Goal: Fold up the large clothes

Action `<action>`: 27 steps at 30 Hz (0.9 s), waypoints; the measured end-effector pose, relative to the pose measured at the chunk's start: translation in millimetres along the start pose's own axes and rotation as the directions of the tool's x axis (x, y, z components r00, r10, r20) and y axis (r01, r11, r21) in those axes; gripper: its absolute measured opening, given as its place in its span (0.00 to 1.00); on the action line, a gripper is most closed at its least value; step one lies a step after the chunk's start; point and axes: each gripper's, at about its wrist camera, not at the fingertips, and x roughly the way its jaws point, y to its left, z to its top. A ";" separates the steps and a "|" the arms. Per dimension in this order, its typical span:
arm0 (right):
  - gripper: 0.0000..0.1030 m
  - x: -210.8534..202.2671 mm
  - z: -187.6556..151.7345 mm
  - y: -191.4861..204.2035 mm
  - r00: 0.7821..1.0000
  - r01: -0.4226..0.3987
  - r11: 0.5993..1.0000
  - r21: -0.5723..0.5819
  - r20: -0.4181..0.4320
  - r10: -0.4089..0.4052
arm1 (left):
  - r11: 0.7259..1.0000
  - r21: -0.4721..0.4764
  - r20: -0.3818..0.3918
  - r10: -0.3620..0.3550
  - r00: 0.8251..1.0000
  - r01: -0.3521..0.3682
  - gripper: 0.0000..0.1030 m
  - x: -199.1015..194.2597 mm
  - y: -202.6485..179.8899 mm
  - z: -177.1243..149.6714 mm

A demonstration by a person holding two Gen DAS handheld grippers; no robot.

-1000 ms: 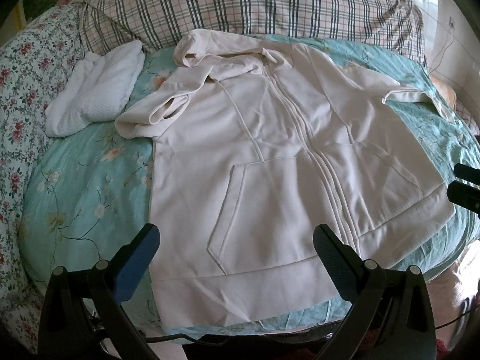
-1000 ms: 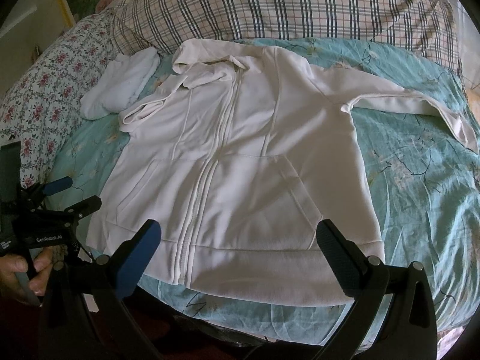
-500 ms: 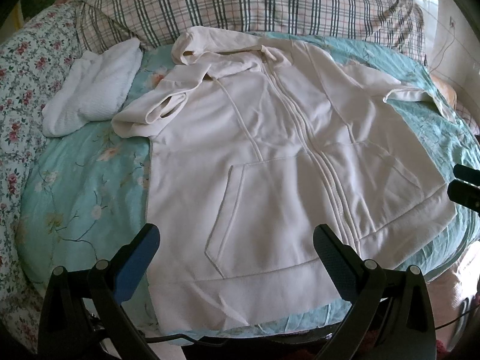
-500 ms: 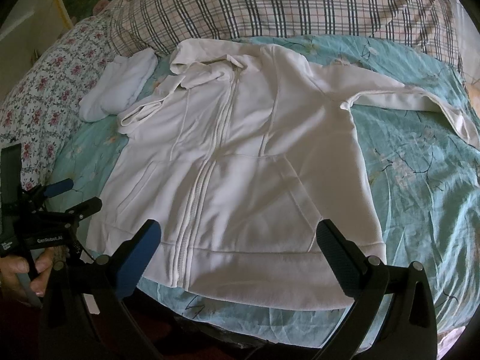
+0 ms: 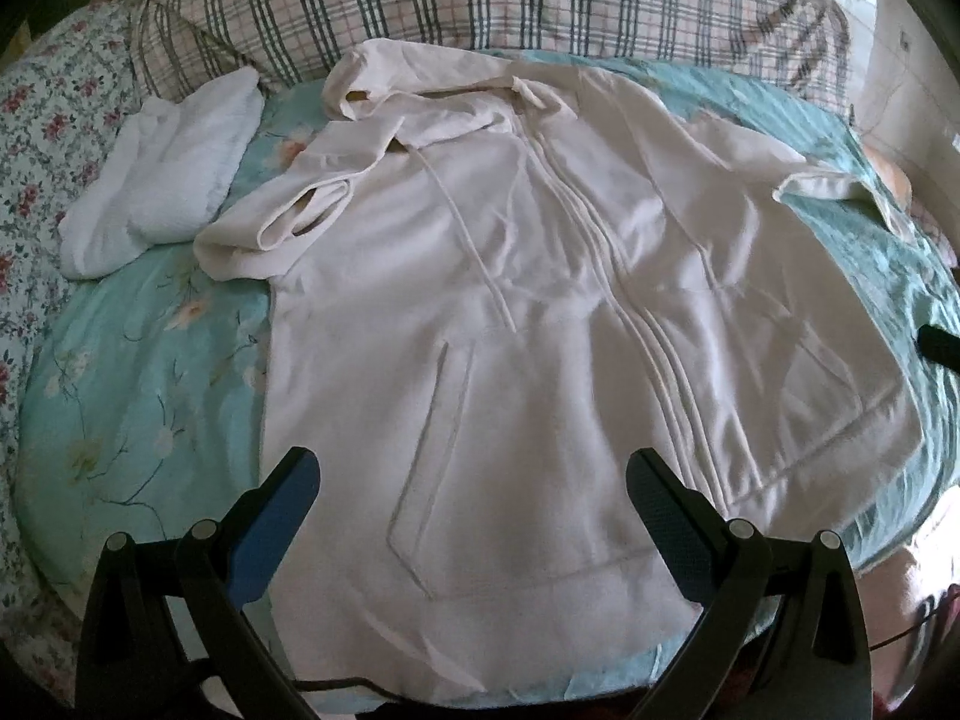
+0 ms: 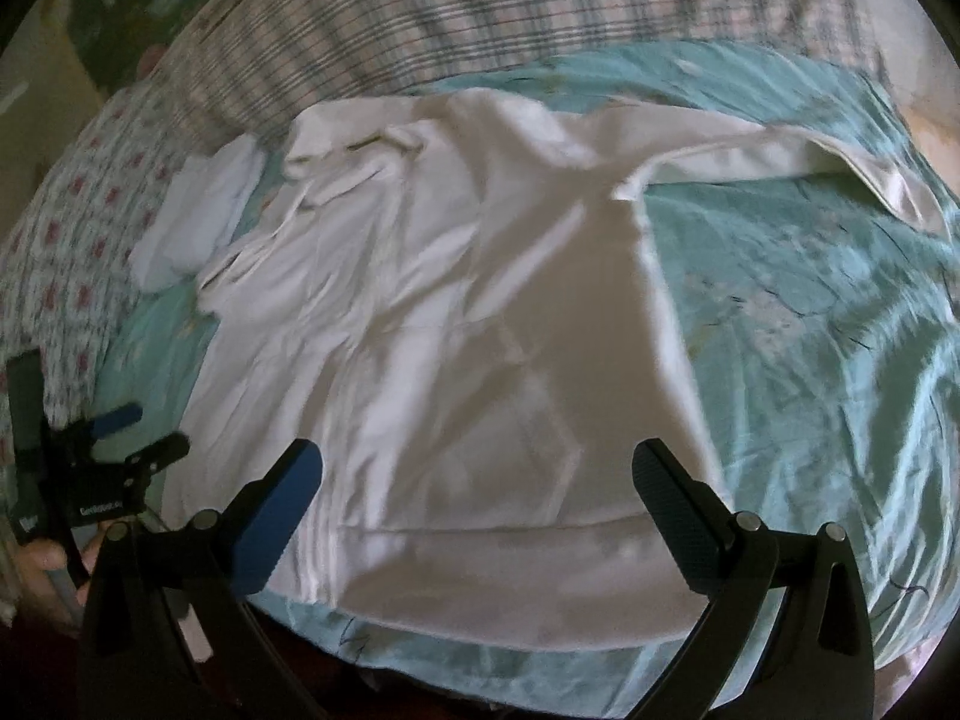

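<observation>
Both grippers had advanced slightly over the near edge of the bed, the right view blurred by motion.

Left gripper (image 5: 471, 483): jaws spread wide, holding nothing, poised above the hem of the hoodie (image 5: 540, 330).
Right gripper (image 6: 477, 480): jaws likewise wide apart and empty, above the hem's other end.
Hoodie, cream, zip-fronted: lay flat, front up, on the teal floral sheet (image 5: 138, 360), hem nearest, hood farthest. One sleeve (image 5: 282, 222) was doubled back beside the chest; the other sleeve (image 6: 780, 162) stretched out sideways across the sheet.
White folded cloth (image 5: 162, 180): just beside the doubled sleeve, not touching it.
Floral quilt (image 5: 36, 138): along the left edge.
Plaid pillow (image 5: 480, 0): farthest, behind the hood.
</observation>
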 end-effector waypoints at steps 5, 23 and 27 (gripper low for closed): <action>1.00 -11.5 22.7 -70.9 0.995 0.040 0.984 0.175 0.078 -0.054 | 0.999 0.012 0.002 0.041 0.999 -0.041 0.99 12.6 -0.6 12.6; 0.62 -10.8 121.6 -367.6 0.925 0.114 0.679 0.726 0.173 -0.339 | 0.999 0.013 -0.081 -0.035 0.996 0.036 0.99 69.3 -35.4 49.0; 0.47 0.2 133.0 -389.6 0.925 0.102 0.657 0.747 0.171 -0.338 | 0.998 0.006 -0.103 -0.055 0.993 0.056 0.99 79.5 -41.5 57.1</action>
